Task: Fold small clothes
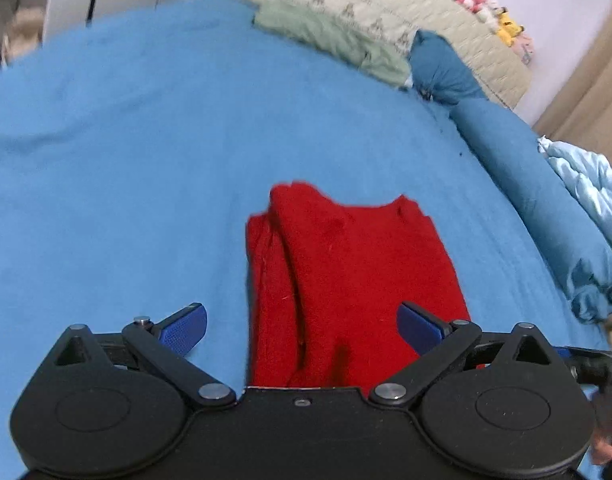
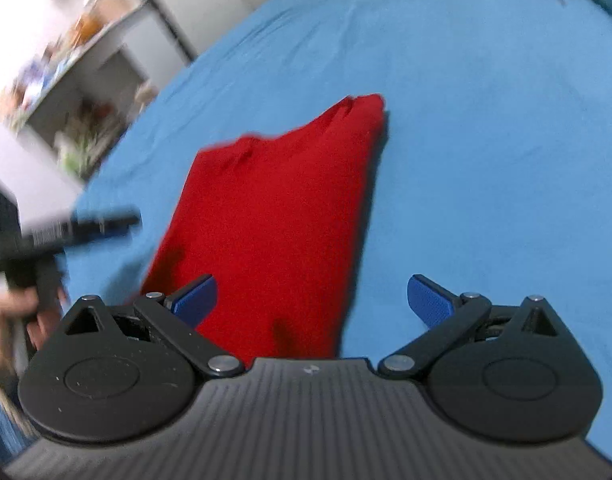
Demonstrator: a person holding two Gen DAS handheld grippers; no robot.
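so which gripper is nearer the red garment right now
Hard to call; left, slightly. The left gripper hangs open with the red garment between its jaws and its right pad over the cloth. The right gripper is open too, only its left pad over the garment's right edge.

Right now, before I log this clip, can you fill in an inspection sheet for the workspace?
Surface: blue bed sheet, lightly creased.
Job's things: one red garment, partly folded lengthwise, lying flat on the sheet.
Clutter: green cloth near the headboard; darker blue bedding and pale blue quilt along the edge.
Grippers: left gripper open, holding nothing, over the garment's near end; right gripper open, holding nothing, one finger over the garment.
Cables: nothing seen for certain.
Surroundings: quilted headboard with plush toys; blurred shelves beside the bed.
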